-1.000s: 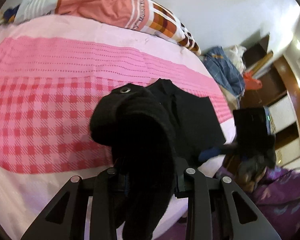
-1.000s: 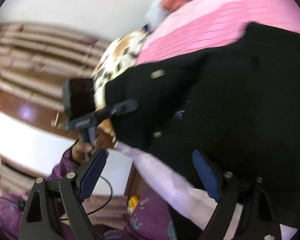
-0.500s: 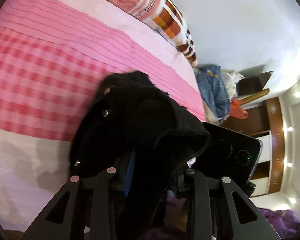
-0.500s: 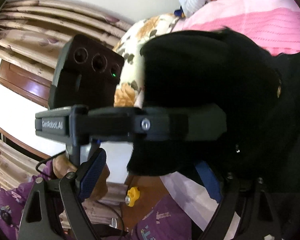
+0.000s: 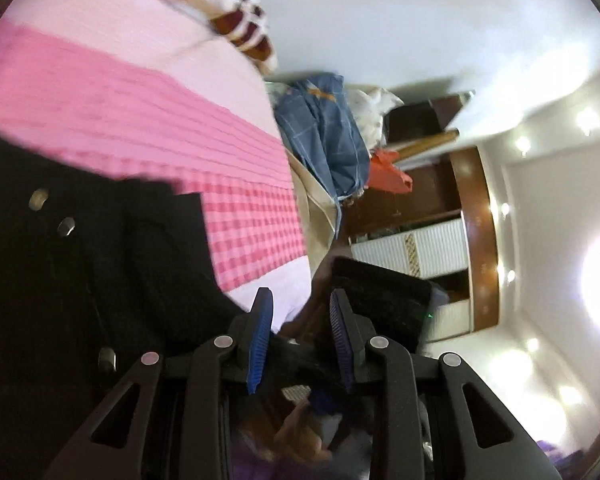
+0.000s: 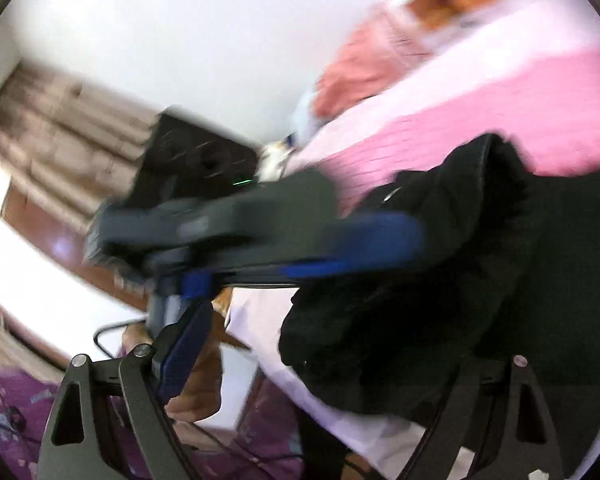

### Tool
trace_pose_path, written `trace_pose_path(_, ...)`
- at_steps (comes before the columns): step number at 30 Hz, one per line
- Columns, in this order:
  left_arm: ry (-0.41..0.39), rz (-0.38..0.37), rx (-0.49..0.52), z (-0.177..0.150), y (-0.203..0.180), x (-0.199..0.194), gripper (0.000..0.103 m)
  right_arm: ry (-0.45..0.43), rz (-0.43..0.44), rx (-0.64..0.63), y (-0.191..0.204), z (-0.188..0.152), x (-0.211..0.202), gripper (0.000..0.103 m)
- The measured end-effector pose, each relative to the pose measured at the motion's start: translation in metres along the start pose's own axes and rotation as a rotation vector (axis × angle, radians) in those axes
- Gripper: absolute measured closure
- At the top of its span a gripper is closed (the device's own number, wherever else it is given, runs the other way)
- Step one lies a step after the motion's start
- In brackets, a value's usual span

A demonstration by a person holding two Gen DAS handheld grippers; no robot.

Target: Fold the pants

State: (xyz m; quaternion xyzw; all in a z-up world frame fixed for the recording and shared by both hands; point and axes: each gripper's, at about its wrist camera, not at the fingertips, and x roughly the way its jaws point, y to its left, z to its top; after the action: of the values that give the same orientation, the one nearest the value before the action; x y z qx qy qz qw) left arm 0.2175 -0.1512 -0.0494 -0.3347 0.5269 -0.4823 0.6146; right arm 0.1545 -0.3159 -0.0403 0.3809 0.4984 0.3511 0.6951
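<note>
Black pants (image 5: pixel 72 264) lie on the pink bed (image 5: pixel 148 120), left of the left gripper (image 5: pixel 302 298); its jaws stand a little apart, holding nothing, though a moment ago they clenched the cloth. Blue laundry (image 5: pixel 324 128) is piled beyond them. In the right view the left gripper crosses in front, blurred. The right gripper (image 6: pixel 340 360) has its jaws wide, released, pants bunched between them.

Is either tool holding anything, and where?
Right tool open, gripping nothing. Left tool: pads look bare in its own view, yet its tip meets the black pants in the other; cannot tell.
</note>
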Motion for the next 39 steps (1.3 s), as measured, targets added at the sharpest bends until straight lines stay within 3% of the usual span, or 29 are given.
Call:
trace_pose_path(4, -0.031, 0.091, 0.081, -0.001, -0.006, 0.006, 0.060, -0.028, 0.072, 0.136, -0.045, -0.013, -0.019, 0.016)
trace_pose_path(6, -0.054, 0.182, 0.087, -0.005, 0.001, -0.007, 0.045, -0.009, 0.090, 0.158, -0.052, -0.013, -0.015, 0.016)
trace_pose_path(13, -0.156, 0.390, 0.016, -0.033, 0.053, -0.058, 0.043, 0.030, 0.049, 0.130, -0.045, 0.000, 0.002, 0.017)
trace_pose_path(15, -0.180, 0.435, 0.003, -0.042, 0.061, -0.068, 0.042, 0.041, -0.011, 0.096, -0.040, 0.000, 0.005, 0.040)
trace_pose_path(16, -0.188, 0.445, -0.003, -0.046, 0.065, -0.071, 0.042, 0.060, -0.062, 0.079, -0.039, 0.003, 0.009, 0.074)
trace_pose_path(17, -0.197, 0.451, -0.010, -0.049, 0.068, -0.074, 0.042, 0.082, -0.104, 0.083, -0.041, 0.004, 0.014, 0.083)
trace_pose_path(20, -0.200, 0.515, 0.017, -0.054, 0.073, -0.073, 0.041, 0.061, -0.122, 0.109, -0.039, 0.005, 0.010, 0.085)
trace_pose_path(23, -0.186, 0.525, 0.042, -0.053, 0.065, -0.067, 0.041, 0.014, -0.130, 0.078, -0.022, 0.007, -0.007, 0.086)
trace_pose_path(26, -0.179, 0.538, 0.068, -0.053, 0.056, -0.063, 0.034, -0.043, -0.140, 0.066, -0.017, 0.004, -0.037, 0.086)
trace_pose_path(30, -0.151, 0.522, 0.070, -0.054, 0.061, -0.050, 0.028, -0.063, -0.204, 0.113, -0.045, -0.004, -0.059, 0.087)
trace_pose_path(34, -0.133, 0.530, 0.050, -0.056, 0.070, -0.038, 0.028, -0.058, -0.210, 0.197, -0.080, -0.021, -0.059, 0.088)
trace_pose_path(39, -0.123, 0.546, 0.055, -0.056, 0.066, -0.038, 0.028, -0.090, -0.169, 0.161, -0.063, -0.017, -0.068, 0.088)
